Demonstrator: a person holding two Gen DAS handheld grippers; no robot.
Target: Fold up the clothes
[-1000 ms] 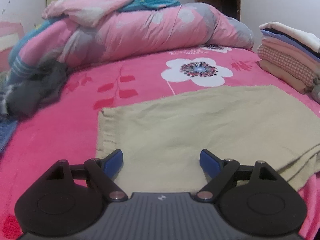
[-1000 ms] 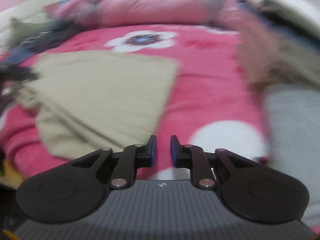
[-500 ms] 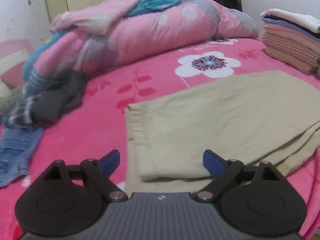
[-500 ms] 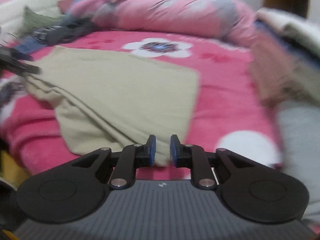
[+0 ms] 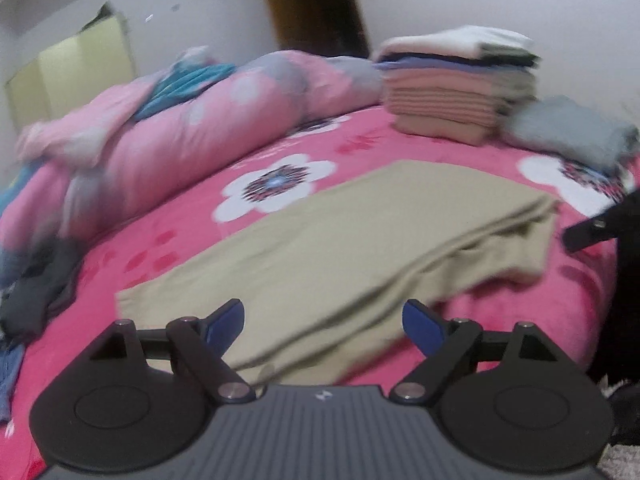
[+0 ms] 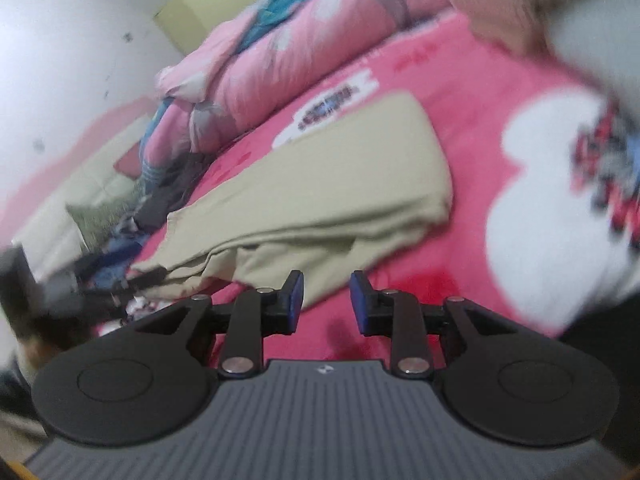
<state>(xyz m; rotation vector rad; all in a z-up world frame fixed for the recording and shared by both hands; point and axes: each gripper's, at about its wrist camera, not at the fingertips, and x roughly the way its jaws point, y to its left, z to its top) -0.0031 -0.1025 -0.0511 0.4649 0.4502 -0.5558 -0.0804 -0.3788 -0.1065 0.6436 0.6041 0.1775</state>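
The left hand-held gripper (image 5: 323, 322) hovers with its blue pads spread wide and empty over the near edge of the beige garment (image 5: 340, 248). The right hand-held gripper (image 6: 326, 296), pads a little apart and holding nothing, sits low at the frame's bottom centre beside the loose lower layer. The garment lies mid-frame on the pink bed (image 5: 172, 240), doubled over lengthwise (its layers uneven at the right end). A neat next fold probably means pinching all layers together at matching corners. Folded stack (image 5: 456, 88) waits upper right.
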